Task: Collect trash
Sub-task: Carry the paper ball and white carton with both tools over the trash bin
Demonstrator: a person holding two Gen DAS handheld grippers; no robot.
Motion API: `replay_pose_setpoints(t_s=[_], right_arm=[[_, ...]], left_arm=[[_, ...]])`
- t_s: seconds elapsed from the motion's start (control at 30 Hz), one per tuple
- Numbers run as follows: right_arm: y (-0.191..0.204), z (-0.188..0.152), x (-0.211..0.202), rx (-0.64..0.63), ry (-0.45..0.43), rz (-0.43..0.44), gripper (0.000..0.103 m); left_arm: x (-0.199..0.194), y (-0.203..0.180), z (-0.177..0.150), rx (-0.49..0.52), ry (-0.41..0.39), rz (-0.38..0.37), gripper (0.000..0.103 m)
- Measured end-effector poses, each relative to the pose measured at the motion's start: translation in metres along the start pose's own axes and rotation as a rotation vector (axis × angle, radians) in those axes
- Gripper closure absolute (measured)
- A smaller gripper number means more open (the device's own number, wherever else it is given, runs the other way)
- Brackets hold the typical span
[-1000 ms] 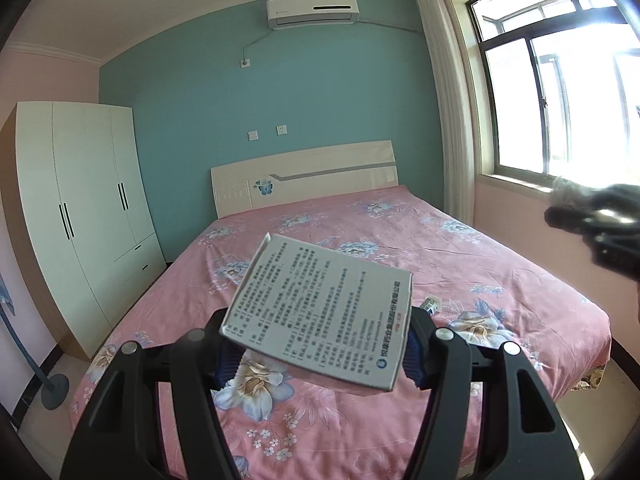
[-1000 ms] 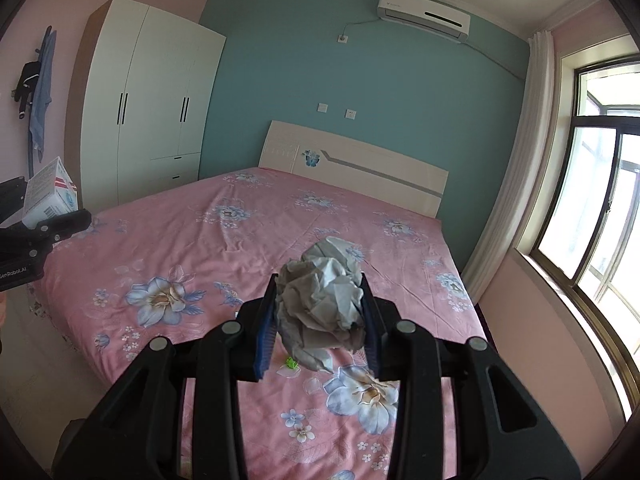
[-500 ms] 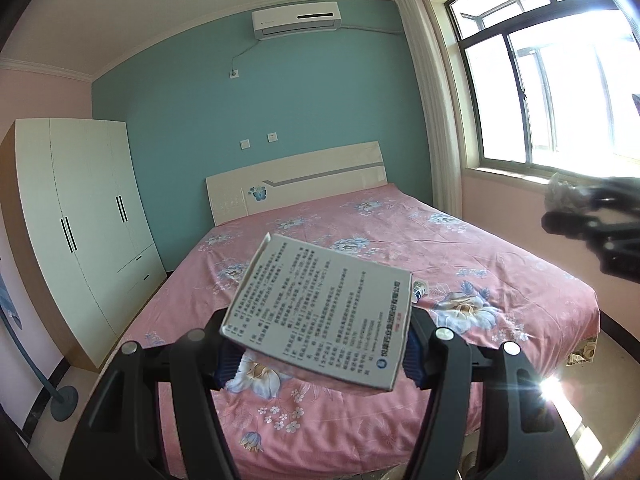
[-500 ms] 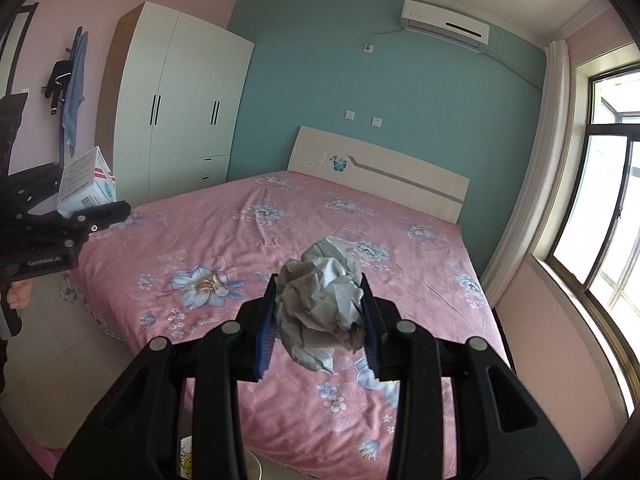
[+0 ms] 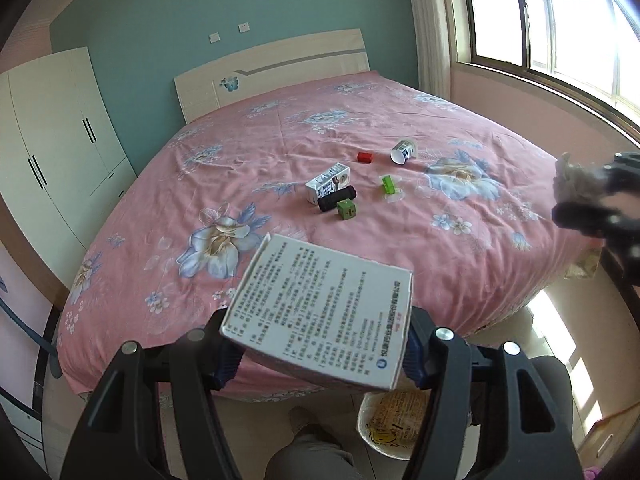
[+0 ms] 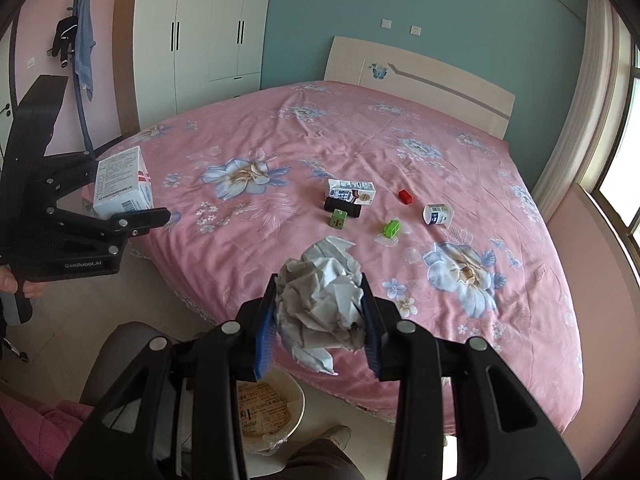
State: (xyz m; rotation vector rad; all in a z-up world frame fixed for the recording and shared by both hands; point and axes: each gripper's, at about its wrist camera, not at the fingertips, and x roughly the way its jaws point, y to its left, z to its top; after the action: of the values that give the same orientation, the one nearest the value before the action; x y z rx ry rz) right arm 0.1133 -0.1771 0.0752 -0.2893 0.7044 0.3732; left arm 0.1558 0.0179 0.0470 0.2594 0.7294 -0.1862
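Both cameras have tipped downward within the last second, and the wall and air conditioner that filled them have given way to the foot of the bed (image 5: 248, 184) and the floor. That brings a white bin (image 6: 296, 404), with a crumpled printed wrapper lying inside, into sight just below your tongs, so the drop looks like the step at hand.

Your left gripper (image 5: 320, 344) is clamped on a white printed carton (image 5: 320, 312), held flat above the bed edge. Your right gripper (image 6: 320, 332) is squeezed around a ball of crumpled grey-white paper (image 6: 320, 300), hanging almost directly over the bin.

Count what remains on the pink floral bedspread: one small milk carton (image 6: 352, 192) lying on its side, one black cylinder (image 6: 343, 208) touching it, one green-and-brown cube (image 6: 338, 218) just beside that, one bright green block (image 6: 391, 228) resting on a scrap of clear film, one red block (image 6: 405, 197), and one tipped-over white cup (image 6: 438, 215). That makes six pieces in a loose cluster mid-bed, plus two in your jaws. Which of the blocks count as trash cannot be told from here.
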Motion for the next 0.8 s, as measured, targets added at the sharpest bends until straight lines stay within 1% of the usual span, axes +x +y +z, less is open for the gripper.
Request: replay_pose_setpoints(t_s=[0.17,0.33,0.57,0.8], right_arm=[[0.012,-0.038,0.051,0.016,0.117,0.050,0.065],[0.024,-0.077,0.094,0.036,0.219,0.099,0.065],[0.040,-0.128,0.150,0.065,0.360,0.154,0.065],[0.050,-0.176,0.199,0.119,0.478,0.204,0.065]], left_arm=[[0.047,-0.009,-0.037,0.009,0.118,-0.012,0.038],[0.087,-0.021,-0.065,0.000,0.226,-0.050,0.038],[0.135,-0.041,-0.104,0.000,0.354,-0.099,0.038],[0.177,-0.053,-0.140,-0.032,0.468,-0.142,0.038]])
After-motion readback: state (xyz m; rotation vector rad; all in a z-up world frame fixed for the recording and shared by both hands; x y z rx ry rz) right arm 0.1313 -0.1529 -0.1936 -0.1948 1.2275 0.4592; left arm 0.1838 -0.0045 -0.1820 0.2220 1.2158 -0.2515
